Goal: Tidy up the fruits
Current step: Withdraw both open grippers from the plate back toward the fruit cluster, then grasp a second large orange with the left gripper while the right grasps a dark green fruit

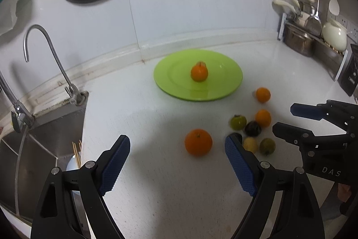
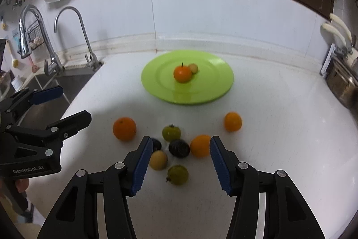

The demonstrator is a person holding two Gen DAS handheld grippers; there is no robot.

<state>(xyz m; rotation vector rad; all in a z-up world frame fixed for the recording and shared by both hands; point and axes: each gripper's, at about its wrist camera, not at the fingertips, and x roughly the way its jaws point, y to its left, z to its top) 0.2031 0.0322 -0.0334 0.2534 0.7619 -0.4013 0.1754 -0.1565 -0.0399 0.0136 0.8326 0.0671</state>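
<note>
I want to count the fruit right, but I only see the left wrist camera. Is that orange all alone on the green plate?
Observer: No. The right wrist view shows a small yellowish fruit just behind the orange on the green plate.
Operator: Is something hiding behind my left claw?
Observer: Yes, a dark fruit lies on the counter there, next to the yellow fruit.
Operator: Is the right claw holding anything?
Observer: No. It is open, and its pads press on nothing.
</note>
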